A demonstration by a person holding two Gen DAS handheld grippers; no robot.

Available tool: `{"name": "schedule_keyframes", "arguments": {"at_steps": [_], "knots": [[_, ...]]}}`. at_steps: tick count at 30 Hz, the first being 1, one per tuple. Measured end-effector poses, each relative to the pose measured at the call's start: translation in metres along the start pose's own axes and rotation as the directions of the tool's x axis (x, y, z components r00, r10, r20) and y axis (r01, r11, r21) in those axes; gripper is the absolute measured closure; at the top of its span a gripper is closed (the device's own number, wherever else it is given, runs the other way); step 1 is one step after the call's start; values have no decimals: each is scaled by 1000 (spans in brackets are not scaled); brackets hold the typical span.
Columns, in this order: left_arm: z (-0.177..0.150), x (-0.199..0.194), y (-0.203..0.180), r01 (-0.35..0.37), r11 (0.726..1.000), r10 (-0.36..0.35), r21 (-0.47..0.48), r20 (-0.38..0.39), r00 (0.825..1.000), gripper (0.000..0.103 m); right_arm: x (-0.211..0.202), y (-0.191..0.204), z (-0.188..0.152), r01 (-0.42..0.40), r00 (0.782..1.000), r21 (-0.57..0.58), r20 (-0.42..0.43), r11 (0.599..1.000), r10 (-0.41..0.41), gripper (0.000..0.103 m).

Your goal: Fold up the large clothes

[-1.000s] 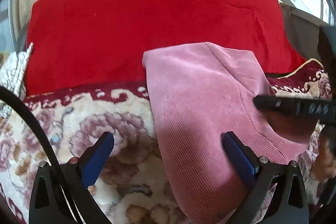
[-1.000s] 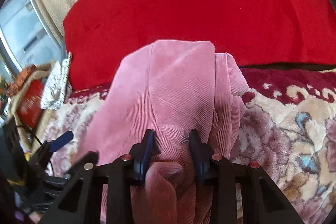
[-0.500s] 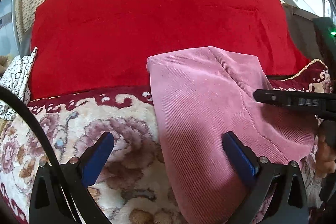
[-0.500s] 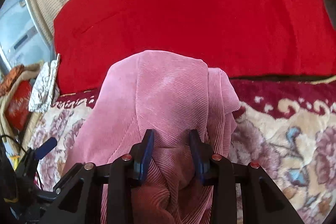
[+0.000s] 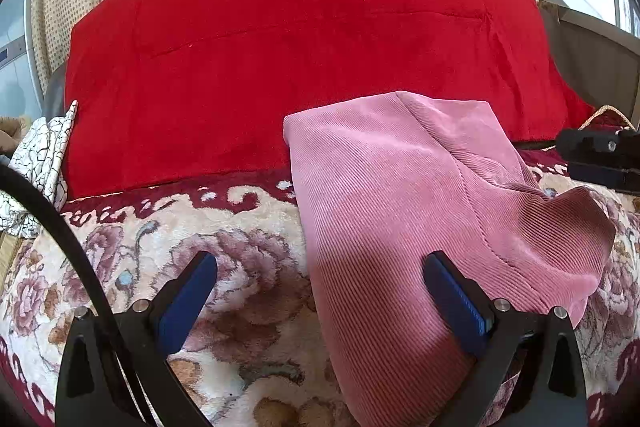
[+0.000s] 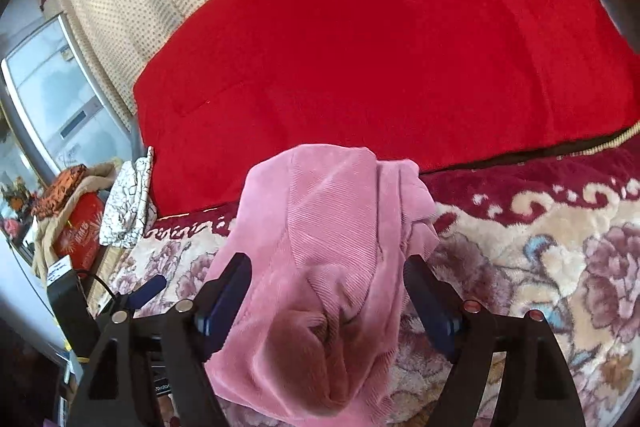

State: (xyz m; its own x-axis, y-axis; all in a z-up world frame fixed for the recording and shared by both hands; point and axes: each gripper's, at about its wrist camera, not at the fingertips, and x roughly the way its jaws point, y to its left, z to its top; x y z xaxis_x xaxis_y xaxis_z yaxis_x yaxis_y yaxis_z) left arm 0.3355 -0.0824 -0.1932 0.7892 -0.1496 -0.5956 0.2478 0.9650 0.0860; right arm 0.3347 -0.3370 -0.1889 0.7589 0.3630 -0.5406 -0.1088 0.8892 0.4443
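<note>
The pink corduroy garment point(image 5: 400, 211) lies part-folded on the floral blanket point(image 5: 224, 251) before the red quilt point(image 5: 304, 51), so the right tongs point(image 6: 326, 295) are opening off its bunched edge, while the left tongs point(image 5: 320, 287) hover wide, gripping nothing.
</note>
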Motion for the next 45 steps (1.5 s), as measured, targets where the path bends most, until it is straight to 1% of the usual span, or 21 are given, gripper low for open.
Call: {"name": "schedule_keyframes", "arguments": {"at_steps": [9, 13, 15, 16, 18, 19, 21, 23, 24, 25, 27, 28, 31, 34, 36, 38, 39, 40, 43, 44, 45], "knots": [[1, 0, -1, 5, 1000, -5, 4, -6, 1000, 0, 9, -16, -6, 2, 998, 19, -67, 1000, -1, 21], [2, 2, 1, 42, 999, -42, -15, -25, 999, 0, 10, -19, -9, -12, 996, 21, -84, 1000, 14, 21], [0, 6, 7, 68, 996, -70, -59, -43, 997, 0, 10, -21, -10, -22, 996, 26, -90, 999, 25, 21], [-2, 9, 12, 104, 990, -110, -97, -56, 992, 0, 10, -23, -10, -33, 995, 32, -94, 999, 36, 21], [-4, 15, 22, 191, 970, -205, -152, -81, 975, 0, 12, -27, -11, -52, 993, 48, -101, 997, 57, 21], [-4, 21, 30, 237, 952, -260, -195, -107, 959, 0, 13, -29, -12, -61, 992, 55, -104, 997, 67, 21], [-4, 26, 41, 247, 938, -283, -243, -125, 951, 0, 15, -35, -13, -83, 990, 78, -111, 993, 92, 21], [0, 17, 50, 184, 953, -208, -242, -76, 975, 0, 16, -40, -14, -99, 987, 106, -115, 989, 112, 21], [2, 10, 53, 169, 957, -185, -235, -45, 982, 0, 17, -44, -14, -107, 986, 121, -116, 987, 121, 20], [4, 5, 57, 182, 955, -191, -234, -15, 981, 0, 17, -47, -13, -112, 985, 130, -117, 985, 128, 19], [4, 4, 65, 263, 929, -273, -260, -1, 962, 0, 21, -54, -14, -126, 981, 151, -125, 980, 146, 18], [3, 9, 68, 314, 905, -332, -286, -16, 943, 0, 24, -59, -15, -137, 979, 169, -130, 976, 160, 18], [-3, 27, 68, 406, 842, -457, -356, -70, 887, 0, 36, -73, -19, -170, 966, 242, -152, 955, 211, 15], [-5, 40, 62, 446, 810, -516, -381, -100, 851, 0, 49, -85, -23, -201, 952, 310, -161, 929, 260, 15], [-7, 43, 57, 471, 787, -551, -399, -108, 828, 0, 62, -91, -28, -237, 934, 360, -171, 902, 314, 15], [-9, 50, 50, 497, 758, -591, -423, -123, 797, 0, 75, -97, -31, -280, 912, 416, -167, 865, 376, 14], [-10, 54, 47, 505, 745, -608, -435, -133, 783, 0, 78, -98, -32, -292, 908, 425, -157, 857, 388, 13], [-12, 56, 44, 508, 738, -617, -443, -140, 774, 0, 80, -96, -30, -303, 910, 418, -141, 856, 390, 12], [-15, 64, 35, 526, 708, -650, -472, -144, 746, 0, 88, -86, -28, -348, 894, 391, -134, 852, 427, 12], [-15, 65, 33, 528, 702, -655, -477, -141, 743, 0, 91, -80, -28, -342, 899, 374, -137, 862, 416, 12], [-14, 65, 32, 527, 704, -651, -476, -136, 747, 0, 94, -76, -28, -340, 902, 361, -136, 869, 409, 12]]}}
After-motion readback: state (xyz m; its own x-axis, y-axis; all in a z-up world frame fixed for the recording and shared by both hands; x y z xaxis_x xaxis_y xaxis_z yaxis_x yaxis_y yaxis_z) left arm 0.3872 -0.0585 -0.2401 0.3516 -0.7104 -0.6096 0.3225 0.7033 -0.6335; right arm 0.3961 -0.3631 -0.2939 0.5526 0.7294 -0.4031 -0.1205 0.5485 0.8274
